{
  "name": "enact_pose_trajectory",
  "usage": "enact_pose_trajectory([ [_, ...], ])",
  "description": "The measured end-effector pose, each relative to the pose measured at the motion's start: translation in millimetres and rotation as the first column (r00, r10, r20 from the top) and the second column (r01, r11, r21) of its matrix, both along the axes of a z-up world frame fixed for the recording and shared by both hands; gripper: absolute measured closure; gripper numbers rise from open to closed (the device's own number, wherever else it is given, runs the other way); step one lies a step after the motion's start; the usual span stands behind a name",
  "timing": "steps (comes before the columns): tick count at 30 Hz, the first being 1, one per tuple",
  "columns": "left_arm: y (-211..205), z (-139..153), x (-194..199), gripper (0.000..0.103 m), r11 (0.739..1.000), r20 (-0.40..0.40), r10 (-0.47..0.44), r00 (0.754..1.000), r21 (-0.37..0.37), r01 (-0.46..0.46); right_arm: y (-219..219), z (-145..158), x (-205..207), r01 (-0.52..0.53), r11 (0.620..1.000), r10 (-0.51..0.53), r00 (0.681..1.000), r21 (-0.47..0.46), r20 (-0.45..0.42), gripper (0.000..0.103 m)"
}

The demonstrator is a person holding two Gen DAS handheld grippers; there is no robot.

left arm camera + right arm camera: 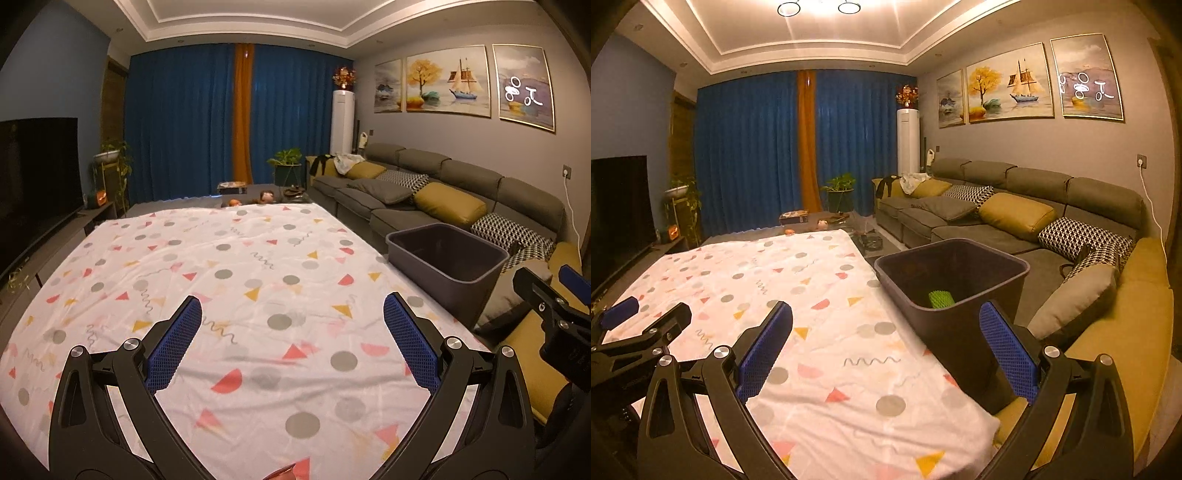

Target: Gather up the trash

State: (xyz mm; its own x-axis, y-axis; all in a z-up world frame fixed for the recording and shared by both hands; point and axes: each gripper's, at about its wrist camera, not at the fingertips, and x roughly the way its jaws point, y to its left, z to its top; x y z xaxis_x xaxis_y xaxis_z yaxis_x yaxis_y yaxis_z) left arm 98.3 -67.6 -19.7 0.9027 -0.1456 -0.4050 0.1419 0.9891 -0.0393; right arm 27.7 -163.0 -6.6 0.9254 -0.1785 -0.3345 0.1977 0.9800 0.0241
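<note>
Right wrist view: my right gripper (884, 354) and left gripper (291, 341) fingers are spread, empty; the bin (997, 258) overhangs the worktop (812, 295) edge and may tip if nudged.

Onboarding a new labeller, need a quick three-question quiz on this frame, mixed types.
1. True or false: the left gripper holds something.
2. What lies inside the bin? A) a green item B) a cushion C) nothing
3. Which piece of furniture stands on the far side of the bin from the patterned sheet?

Key: 1 false, both the left and the right gripper are open and empty. 2 A, the green item. 3 the sofa.
</note>
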Motion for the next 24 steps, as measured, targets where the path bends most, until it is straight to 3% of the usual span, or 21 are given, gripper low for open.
enact_pose_trajectory([
  [24, 14.5, 14.2, -31.8, 0.006, 0.999, 0.013, -0.023, 1.0, -0.046, 0.024, 4.9, 5.1, -32.3, 0.005, 1.0, -0.005, 1.0, -0.004, 0.025, 0.006],
])
